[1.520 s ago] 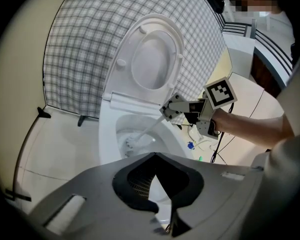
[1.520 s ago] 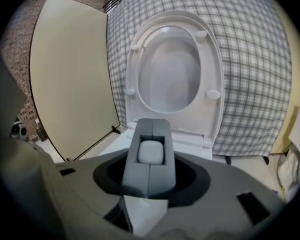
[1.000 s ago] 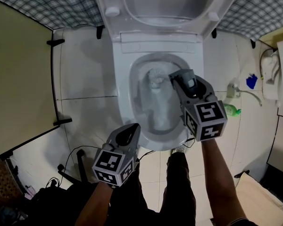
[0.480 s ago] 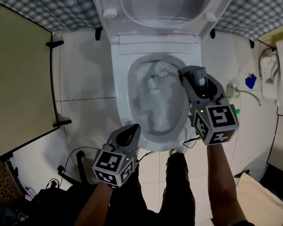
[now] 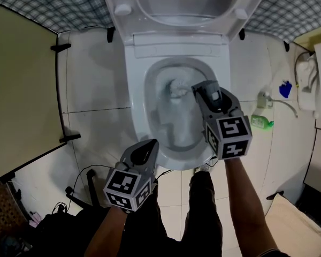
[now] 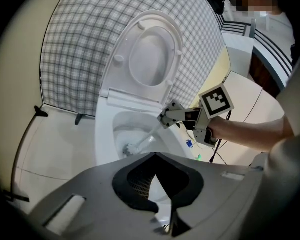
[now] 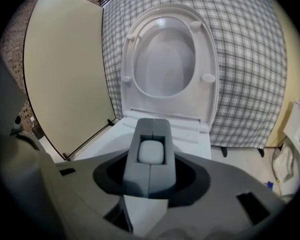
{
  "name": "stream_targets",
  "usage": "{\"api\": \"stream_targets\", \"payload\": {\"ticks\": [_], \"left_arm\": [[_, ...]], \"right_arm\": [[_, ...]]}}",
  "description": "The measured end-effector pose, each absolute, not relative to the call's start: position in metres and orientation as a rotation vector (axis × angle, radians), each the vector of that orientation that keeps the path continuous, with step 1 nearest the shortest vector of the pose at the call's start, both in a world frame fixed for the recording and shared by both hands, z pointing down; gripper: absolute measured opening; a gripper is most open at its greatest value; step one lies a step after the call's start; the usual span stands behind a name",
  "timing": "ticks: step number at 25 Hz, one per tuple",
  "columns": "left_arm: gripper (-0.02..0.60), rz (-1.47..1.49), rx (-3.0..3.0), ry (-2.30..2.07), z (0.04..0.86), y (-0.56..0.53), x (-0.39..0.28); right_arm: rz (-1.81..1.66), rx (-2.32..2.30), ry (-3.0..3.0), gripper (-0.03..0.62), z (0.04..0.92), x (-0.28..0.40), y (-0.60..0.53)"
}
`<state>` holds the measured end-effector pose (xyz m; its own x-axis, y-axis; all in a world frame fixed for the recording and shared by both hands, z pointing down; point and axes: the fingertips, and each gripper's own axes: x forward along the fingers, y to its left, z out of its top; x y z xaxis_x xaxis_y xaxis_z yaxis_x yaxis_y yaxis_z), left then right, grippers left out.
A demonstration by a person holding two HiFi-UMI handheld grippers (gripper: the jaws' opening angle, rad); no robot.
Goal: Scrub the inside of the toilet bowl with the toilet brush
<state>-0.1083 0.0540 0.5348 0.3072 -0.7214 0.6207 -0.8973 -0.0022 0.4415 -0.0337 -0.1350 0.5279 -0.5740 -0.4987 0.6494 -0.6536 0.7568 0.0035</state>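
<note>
And the right gripper [image 5: 202, 89] has swung back in from the right-hand rim, drawing the toilet brush [image 5: 176, 88] off the rear wall and down toward the middle of the toilet bowl [image 5: 140, 98], much where it sat a second ago. The bristle head is low inside the basin now, toward the back and left of the gripper's nose, and the pale handle slopes up from it to the right. Those fingers are clamped on the handle. From the gripper's own view, its rounded white end sits snug between the two grey pads. Over on the other side, the left gripper [image 5: 148, 146] hangs just off the front lip of the bowl with its fingers together on nothing, pointing in and down. The seat and lid [image 5: 187, 7] stand tipped up against the checked wall [image 5: 59, 4]. A beige panel [image 5: 21, 90] closes off the left, a green bottle [image 5: 262, 123] lies on the tiles to the right, and black cables [image 5: 91, 171] trail across the floor beside the person's legs.
</note>
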Motion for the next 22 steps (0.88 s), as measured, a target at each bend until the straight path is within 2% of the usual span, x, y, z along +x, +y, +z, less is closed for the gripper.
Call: {"api": "stream_targets", "payload": {"ticks": [4, 14, 22], "left_arm": [[0.009, 0.267, 1.763, -1.458, 0.535, 0.056, -0.107], [0.009, 0.251, 1.767, -1.447, 0.533, 0.05, -0.101], [0.009, 0.256, 1.756, -1.448, 0.538, 0.052, -0.105]], "right_arm": [[0.317, 0.863, -2.28, 0.198, 0.537, -0.028, -0.133], [0.22, 1.05, -2.335, 0.198, 0.452, 0.002, -0.149], [0.333, 1.02, -2.3, 0.198, 0.493, -0.001, -0.129]]}}
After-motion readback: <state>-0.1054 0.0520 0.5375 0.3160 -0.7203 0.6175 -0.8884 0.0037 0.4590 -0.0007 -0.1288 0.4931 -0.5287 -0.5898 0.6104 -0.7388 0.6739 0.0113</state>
